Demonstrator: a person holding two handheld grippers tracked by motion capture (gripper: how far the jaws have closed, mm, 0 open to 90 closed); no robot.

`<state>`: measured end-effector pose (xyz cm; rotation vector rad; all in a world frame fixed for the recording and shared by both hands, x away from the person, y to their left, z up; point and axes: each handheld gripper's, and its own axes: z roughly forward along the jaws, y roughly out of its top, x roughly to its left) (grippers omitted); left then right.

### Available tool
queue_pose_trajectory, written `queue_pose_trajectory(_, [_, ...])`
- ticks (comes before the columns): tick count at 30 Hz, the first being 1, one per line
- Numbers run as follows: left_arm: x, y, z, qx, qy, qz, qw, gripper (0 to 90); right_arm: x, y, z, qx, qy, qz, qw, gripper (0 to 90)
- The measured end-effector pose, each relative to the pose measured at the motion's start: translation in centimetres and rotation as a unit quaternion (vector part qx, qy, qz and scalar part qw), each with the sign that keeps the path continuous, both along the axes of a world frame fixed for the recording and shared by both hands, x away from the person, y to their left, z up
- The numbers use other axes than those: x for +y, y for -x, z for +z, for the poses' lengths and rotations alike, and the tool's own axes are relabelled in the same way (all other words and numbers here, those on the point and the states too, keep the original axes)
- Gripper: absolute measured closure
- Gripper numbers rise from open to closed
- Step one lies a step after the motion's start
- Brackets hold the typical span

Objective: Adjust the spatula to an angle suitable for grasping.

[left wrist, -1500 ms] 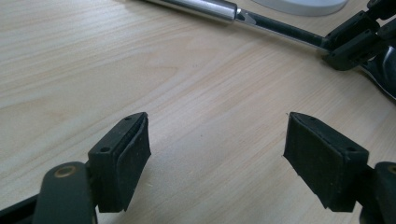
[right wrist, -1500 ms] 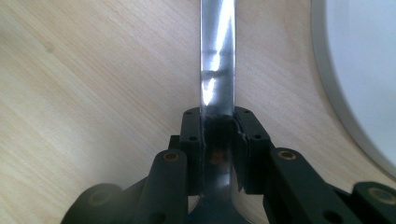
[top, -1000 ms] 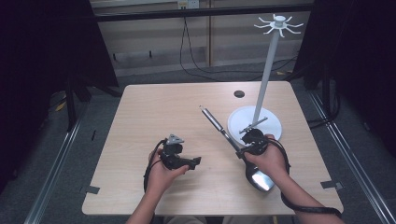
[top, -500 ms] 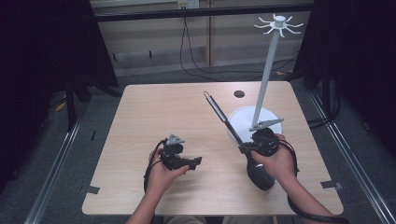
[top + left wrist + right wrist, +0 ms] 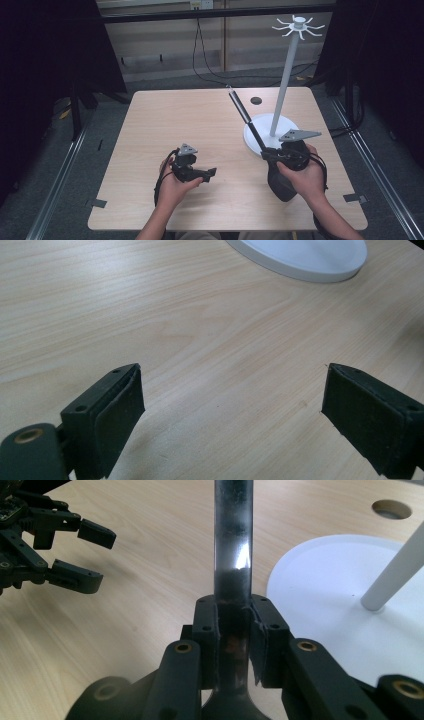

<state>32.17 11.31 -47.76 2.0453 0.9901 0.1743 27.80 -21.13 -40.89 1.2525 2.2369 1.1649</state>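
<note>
A ladle with a black bowl (image 5: 280, 186) and a long metal handle (image 5: 241, 109) is held over the table's right half, its handle slanting up and away to the left. My right gripper (image 5: 270, 152) is shut on the handle just above the bowl; in the right gripper view the handle (image 5: 232, 530) rises straight up between the closed pads (image 5: 233, 620). My left gripper (image 5: 210, 175) rests low over the wooden table (image 5: 165, 120) at front left, open, with only bare wood between its fingers (image 5: 230, 410). It also appears at the left of the right gripper view (image 5: 102, 560).
A white stand with a round base (image 5: 262, 125), a thin pole (image 5: 285, 80) and a ring of hooks on top (image 5: 298, 25) stands just behind my right gripper. A round hole (image 5: 256, 100) lies in the table behind the stand. Metal rails run along both sides.
My right gripper has lifted and moved right toward the stand's base, swinging the ladle's handle from low over the table to a steeper upward slant. The left gripper has stayed put.
</note>
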Motion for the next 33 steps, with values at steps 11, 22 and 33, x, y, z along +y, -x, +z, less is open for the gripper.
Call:
queue_pose_trajectory(11, [0.0,0.0,0.0,0.000,0.000,-0.001,1.0000,9.8,-1.2,1.1,1.4,-0.041,-0.024,-0.013,0.9988,75.8])
queue_pose_trajectory(22, [-0.1,0.1,-0.1,0.001,-0.003,-0.003,1.0000,9.8,-2.0,1.9,2.4,-0.069,-0.042,-0.022,0.9965,75.8])
queue_pose_trajectory(33, [-0.2,0.1,-0.2,0.001,-0.003,-0.005,1.0000,10.0,-2.9,2.3,3.6,-0.097,-0.049,-0.030,0.9936,75.8])
